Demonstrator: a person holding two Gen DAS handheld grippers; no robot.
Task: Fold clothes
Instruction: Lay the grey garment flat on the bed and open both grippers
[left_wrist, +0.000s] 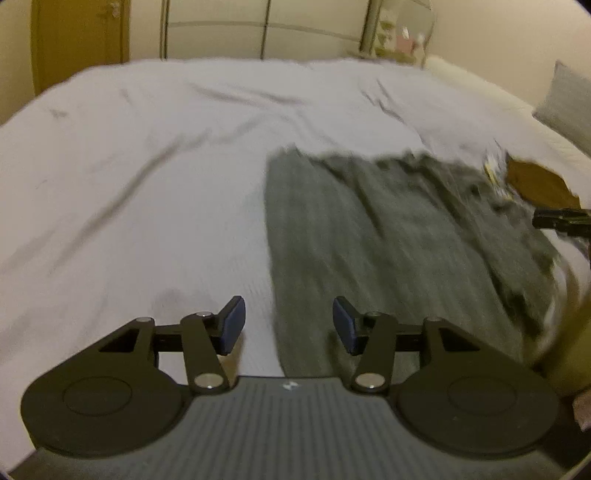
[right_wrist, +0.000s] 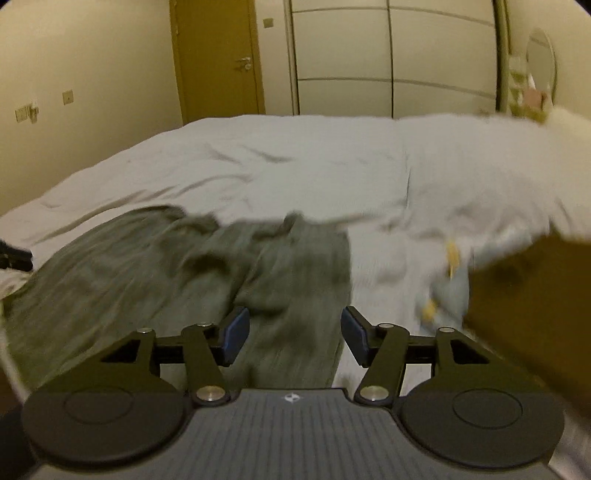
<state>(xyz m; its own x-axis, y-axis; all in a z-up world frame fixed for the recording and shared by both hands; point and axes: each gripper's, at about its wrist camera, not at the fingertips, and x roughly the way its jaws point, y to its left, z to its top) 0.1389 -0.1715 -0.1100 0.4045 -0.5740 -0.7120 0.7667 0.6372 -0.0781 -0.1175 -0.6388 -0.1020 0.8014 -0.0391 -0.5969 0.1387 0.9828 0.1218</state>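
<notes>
On the bed's near edge lies a grey-green knit garment (left_wrist: 388, 236), spread out over the white bedsheet (left_wrist: 155, 155), long axis running from the near edge toward the middle of the bed. Far end is bunched and wrinkled; near part lies flatter. Motion blur in both views, so collar, sleeves or hem can't be told apart.

Left hand-held gripper (left_wrist: 289, 325) hovers over the garment's left edge: its left pad sits over bare sheet, its right pad over the knit. Jaws spread wide, nothing between them. Right hand-held gripper (right_wrist: 294, 334) hangs over the garment's near right part, cloth showing straight between its pads; jaws also spread, holding nothing. Garment's right edge runs just inside its right pad. The bulk of the cloth lies right of the left gripper and left of the right one, so the two flank it.

Judgement: both are close to the near end, the right one more squarely over cloth, the left one at the side edge. The garment isn't a neat folded stack; whether it is partly folded or just laid out, blur won't let me say.

Outward: a pale blue and yellow item (right_wrist: 448, 280) lies at the bed's right side, beside a brown box-like shape (right_wrist: 532, 295). Beyond the far edge stand a wardrobe (right_wrist: 391, 55) and a door (right_wrist: 218, 55).
</notes>
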